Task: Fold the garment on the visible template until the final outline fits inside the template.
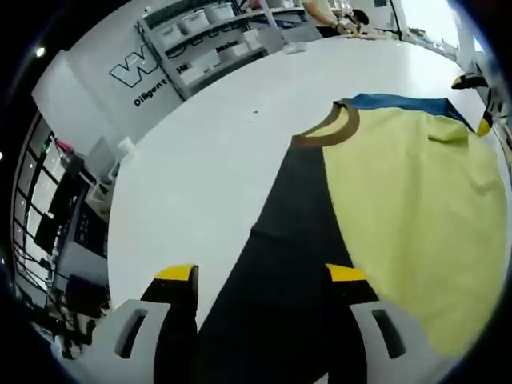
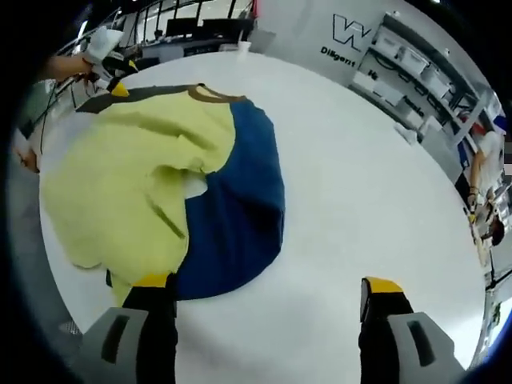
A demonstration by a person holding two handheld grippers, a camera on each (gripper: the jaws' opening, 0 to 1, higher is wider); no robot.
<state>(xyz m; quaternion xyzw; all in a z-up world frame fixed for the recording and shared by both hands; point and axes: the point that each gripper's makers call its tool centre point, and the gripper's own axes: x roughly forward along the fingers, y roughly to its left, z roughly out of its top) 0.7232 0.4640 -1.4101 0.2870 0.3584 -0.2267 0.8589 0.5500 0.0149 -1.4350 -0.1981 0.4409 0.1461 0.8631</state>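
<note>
A yellow, black and blue garment (image 1: 384, 200) sprawls across frame centre on a white table (image 1: 208, 176); left gripper (image 1: 264, 280) and right gripper (image 2: 268, 288) gape wide.

Looks like a lab or workshop space, not a home. There's a big white worktop (image 1: 200, 176), metal shelving (image 1: 212, 36) loaded with white storage bins, a wall logo (image 2: 352, 34) with lettering under it, and a person (image 2: 480, 172) working at another bench.
</note>
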